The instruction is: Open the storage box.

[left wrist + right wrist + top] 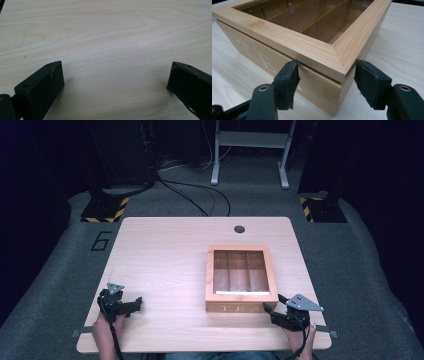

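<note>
A lab: numbered table [150,250] on grey carpet, hazard-taped stand bases [105,209], floor cables [200,195]

Hand-held gripper [113,82] jaws spread over bare table [105,37].

Two hand-held black tools, bare forearms

The left black two-jaw tool [131,304] and the right black two-jaw tool [272,305] each carry a grey three-cornered plate on top and trail a black cable; their blocky matte jaws have small round screw holes, with brass-ringed holes on the right tool's arms.
</note>
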A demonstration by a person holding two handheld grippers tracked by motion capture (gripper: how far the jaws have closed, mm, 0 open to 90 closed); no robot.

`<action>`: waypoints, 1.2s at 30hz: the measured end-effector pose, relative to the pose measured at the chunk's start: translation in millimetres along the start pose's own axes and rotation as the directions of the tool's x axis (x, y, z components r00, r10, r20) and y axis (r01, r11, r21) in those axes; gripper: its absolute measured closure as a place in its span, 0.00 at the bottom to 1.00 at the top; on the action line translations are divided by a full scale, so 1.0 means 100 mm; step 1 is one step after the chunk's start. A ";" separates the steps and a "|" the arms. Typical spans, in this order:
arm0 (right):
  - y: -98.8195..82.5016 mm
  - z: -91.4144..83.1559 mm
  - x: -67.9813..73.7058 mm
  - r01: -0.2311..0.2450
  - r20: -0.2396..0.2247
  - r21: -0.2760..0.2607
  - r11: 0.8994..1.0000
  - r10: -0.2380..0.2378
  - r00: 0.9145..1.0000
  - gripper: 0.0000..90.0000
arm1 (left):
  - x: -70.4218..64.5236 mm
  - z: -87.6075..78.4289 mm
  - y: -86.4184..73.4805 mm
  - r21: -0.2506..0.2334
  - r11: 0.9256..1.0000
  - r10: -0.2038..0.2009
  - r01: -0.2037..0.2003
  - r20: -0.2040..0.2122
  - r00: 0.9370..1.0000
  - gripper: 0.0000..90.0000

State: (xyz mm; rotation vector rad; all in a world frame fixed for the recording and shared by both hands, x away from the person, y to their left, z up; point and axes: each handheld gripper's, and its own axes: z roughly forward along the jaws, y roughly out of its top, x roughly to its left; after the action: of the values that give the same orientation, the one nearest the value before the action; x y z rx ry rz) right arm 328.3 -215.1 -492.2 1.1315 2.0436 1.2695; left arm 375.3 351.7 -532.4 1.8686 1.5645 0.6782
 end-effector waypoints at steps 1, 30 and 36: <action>0.01 -0.01 0.00 0.004 -0.003 -0.007 1.000 -0.004 1.000 0.41 | 0.00 0.00 0.00 0.001 1.000 0.000 0.000 0.000 1.000 0.01; 0.16 -0.02 -0.04 0.030 0.061 -0.090 0.995 -0.024 0.998 0.41 | 0.00 0.00 0.00 0.001 1.000 0.000 0.000 0.000 1.000 0.00; 0.21 -0.01 -0.06 0.056 0.079 -0.116 0.992 -0.047 0.996 0.41 | 0.00 0.00 0.00 0.000 1.000 0.000 0.000 0.000 1.000 0.01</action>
State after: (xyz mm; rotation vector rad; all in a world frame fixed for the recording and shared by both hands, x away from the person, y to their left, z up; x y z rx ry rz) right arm 338.9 -215.4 -473.5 1.0505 1.9038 1.2847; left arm 375.3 351.7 -532.4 1.8691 1.5647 0.6777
